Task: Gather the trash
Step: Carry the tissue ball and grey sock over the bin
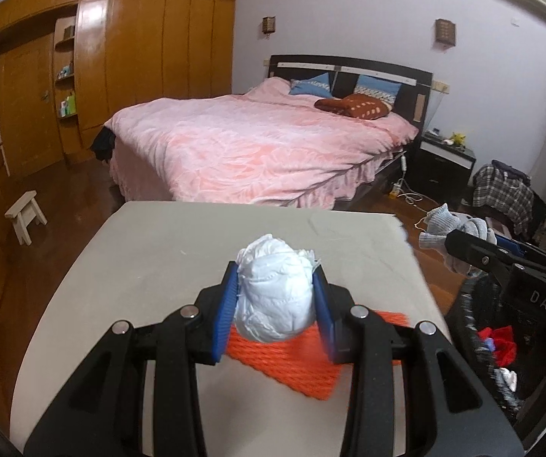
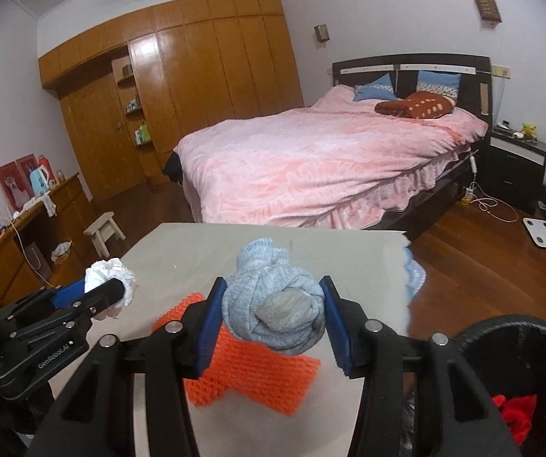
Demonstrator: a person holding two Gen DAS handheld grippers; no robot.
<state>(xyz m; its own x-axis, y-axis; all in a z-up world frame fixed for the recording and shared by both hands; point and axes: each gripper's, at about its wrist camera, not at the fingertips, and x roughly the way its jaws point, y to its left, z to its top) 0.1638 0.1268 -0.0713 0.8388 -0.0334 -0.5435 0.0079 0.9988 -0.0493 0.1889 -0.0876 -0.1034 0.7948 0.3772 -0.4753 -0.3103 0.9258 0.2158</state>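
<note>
Left gripper (image 1: 276, 306) jaws pinch a tissue wad (image 1: 274, 297); right gripper (image 2: 271, 321) jaws clamp a balled sock (image 2: 273, 304), both lifted off the counter (image 1: 158, 251), likely for the bin (image 2: 520, 339) at lower right.

The grey table (image 1: 151, 266) lies bare ahead and to the left, with only the orange mesh (image 2: 257, 373) low under both loaded grippers, while the black bin (image 2: 520, 342) stands close off the right edge and the bed (image 1: 253, 144) blocks the way beyond the far edge.
</note>
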